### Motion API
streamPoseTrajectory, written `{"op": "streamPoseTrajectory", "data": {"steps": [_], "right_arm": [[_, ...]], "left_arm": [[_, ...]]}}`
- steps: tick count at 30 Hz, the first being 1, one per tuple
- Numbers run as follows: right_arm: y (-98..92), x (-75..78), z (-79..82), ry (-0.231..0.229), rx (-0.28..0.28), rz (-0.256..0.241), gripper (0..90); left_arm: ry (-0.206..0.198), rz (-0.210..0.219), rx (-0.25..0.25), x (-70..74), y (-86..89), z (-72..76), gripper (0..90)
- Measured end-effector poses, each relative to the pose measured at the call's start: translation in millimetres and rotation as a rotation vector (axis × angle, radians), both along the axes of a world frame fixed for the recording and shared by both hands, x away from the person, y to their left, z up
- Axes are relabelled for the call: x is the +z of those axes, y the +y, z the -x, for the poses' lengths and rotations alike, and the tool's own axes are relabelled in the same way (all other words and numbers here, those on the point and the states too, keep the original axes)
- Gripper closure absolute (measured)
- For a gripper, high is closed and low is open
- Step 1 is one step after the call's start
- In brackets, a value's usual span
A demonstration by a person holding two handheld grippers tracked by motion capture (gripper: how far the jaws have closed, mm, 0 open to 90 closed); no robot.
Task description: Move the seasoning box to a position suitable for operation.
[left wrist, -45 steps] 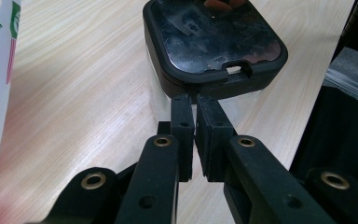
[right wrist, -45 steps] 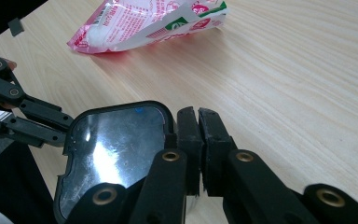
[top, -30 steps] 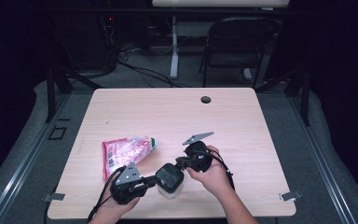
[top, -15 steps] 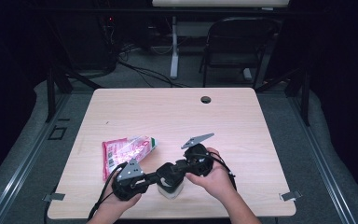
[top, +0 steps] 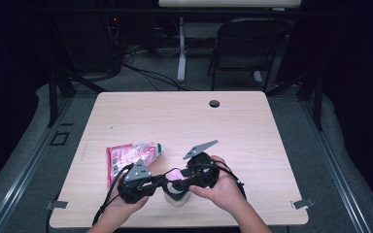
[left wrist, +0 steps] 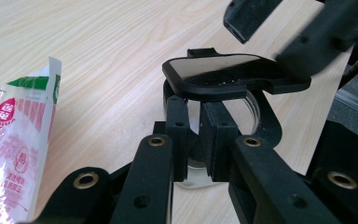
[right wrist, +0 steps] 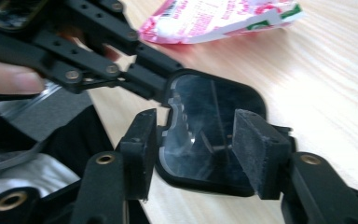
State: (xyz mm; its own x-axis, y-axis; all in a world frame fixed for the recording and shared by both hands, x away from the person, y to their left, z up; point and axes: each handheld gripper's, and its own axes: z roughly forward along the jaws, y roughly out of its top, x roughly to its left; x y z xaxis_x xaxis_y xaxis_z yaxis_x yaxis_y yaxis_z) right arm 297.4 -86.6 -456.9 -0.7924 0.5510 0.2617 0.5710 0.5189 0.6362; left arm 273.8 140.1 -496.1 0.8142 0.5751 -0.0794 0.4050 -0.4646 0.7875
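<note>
Left gripper [top: 161,182] fingers pinched, right gripper [top: 183,178] fingers apart.

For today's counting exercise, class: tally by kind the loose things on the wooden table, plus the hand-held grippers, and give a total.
Red and white printed plastic packets: 1
Clear round containers: 1
Black flat rounded-square lids: 1
Black two-jaw grippers: 2, left gripper and right gripper
Total: 5
</note>
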Motion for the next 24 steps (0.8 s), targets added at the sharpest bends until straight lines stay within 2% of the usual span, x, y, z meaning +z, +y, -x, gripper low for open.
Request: {"op": "streamPoseTrajectory", "data": {"steps": [1,6,9,11,14,17,19,22,24], "right_arm": [[0.5,0.3,0.8,0.004,0.002,-0.011,48.9],[5.5,1.4,7.0,-0.014,0.016,0.016,47.0],[8.7,-0.3,8.6,-0.047,0.008,0.065,45.7],[9.1,-1.0,8.4,-0.069,-0.002,0.092,49.2],[7.8,-1.3,7.5,-0.067,-0.017,0.079,53.4],[5.9,0.6,6.6,-0.067,-0.013,0.071,55.7],[4.7,2.1,6.4,-0.071,-0.017,0.065,57.4],[4.4,1.9,6.8,-0.071,-0.026,0.051,58.2],[2.9,3.4,6.1,-0.074,-0.015,0.060,59.4]], "left_arm": [[0.003,0.000,-0.001,1.2,0.0,-0.6,81.6],[-0.002,0.008,0.004,6.6,-2.5,-2.6,80.9],[-0.008,0.012,0.002,9.0,-3.9,-3.6,80.5],[-0.005,0.023,0.006,8.5,-4.5,-4.5,80.0],[0.000,0.028,0.018,4.1,-5.2,-5.7,76.1],[0.025,0.029,0.031,-4.8,-6.2,-7.9,72.3],[0.032,0.012,0.042,-9.8,-6.7,-9.3,67.2],[0.037,-0.004,0.055,-14.8,-6.6,-11.0,65.6],[0.053,-0.005,0.059,-17.1,-6.1,-12.2,65.3]]}}
